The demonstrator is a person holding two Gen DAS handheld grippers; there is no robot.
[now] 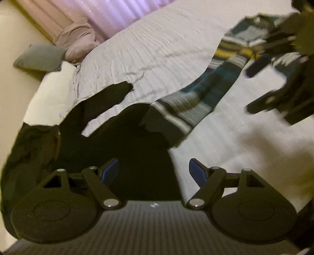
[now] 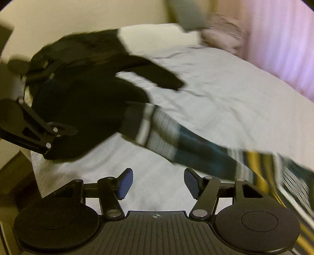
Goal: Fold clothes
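A black garment (image 1: 94,137) lies crumpled on the white bed sheet (image 1: 157,51), one sleeve stretched out. A striped sweater (image 1: 206,94) in teal, white and yellow lies beside it, its sleeve reaching the black garment. My left gripper (image 1: 154,170) is open and empty, hovering over the black garment. My right gripper (image 2: 158,183) is open and empty over bare sheet (image 2: 225,92), between the black garment (image 2: 88,102) and the striped sweater (image 2: 206,151). Each gripper shows in the other's view: the right one (image 1: 278,98) and the left one (image 2: 39,129).
Grey and mauve pillows (image 1: 58,51) lie at the head of the bed by pink curtains (image 1: 117,13). The bed's edge (image 2: 37,176) drops off beside the black garment, with floor below.
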